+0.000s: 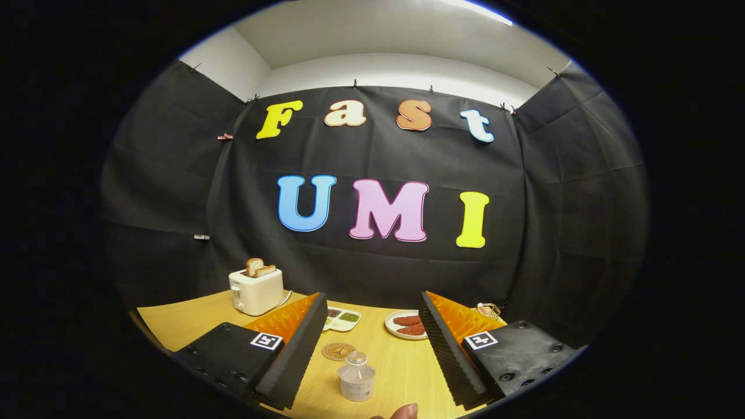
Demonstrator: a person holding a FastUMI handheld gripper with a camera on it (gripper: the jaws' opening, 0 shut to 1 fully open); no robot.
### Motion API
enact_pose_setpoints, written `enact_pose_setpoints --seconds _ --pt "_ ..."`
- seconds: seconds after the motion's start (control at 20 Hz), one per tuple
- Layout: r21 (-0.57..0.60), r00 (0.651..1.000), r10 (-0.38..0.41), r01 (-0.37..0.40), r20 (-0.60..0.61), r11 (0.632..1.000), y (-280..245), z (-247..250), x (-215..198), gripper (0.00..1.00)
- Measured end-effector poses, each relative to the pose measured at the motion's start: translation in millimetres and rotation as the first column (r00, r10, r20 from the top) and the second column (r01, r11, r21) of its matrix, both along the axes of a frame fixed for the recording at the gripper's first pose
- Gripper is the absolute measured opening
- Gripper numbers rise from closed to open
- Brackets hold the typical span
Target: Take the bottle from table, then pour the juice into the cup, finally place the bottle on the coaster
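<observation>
No words or numbers are showing legibly. A square black-and-white coded marker [266,341] is sitting on one finger of the wide-open gripper [372,302], a second marker [481,340] on the other; the round brown coaster [338,351] is showing only a blurred emblem.

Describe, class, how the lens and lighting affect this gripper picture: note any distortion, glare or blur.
Gripper view: fisheye bending curves the table edge and cloth wall; a bright ceiling light strip glares overhead; the wooden surface is evenly lit with faint shadows; the bottle between the open tongs looks reasonably sharp, while the toaster beyond is small but clear.
</observation>
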State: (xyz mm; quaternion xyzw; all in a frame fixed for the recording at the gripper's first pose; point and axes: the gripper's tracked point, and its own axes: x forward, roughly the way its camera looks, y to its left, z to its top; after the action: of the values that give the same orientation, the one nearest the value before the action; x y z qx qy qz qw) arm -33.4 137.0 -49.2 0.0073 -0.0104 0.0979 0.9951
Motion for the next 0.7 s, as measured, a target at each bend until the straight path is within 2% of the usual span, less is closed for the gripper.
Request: enact_pose_setpoints --seconds 0.45,0.7 --pt "-0.007 0.997 0.007 -0.008 -0.08 1.0 32.2 -88.8 -8.2 0.97" --pt "-0.008 0.995 -0.033 0.033 -0.097 0.999 34.5 -126.1 0.4 0.97"
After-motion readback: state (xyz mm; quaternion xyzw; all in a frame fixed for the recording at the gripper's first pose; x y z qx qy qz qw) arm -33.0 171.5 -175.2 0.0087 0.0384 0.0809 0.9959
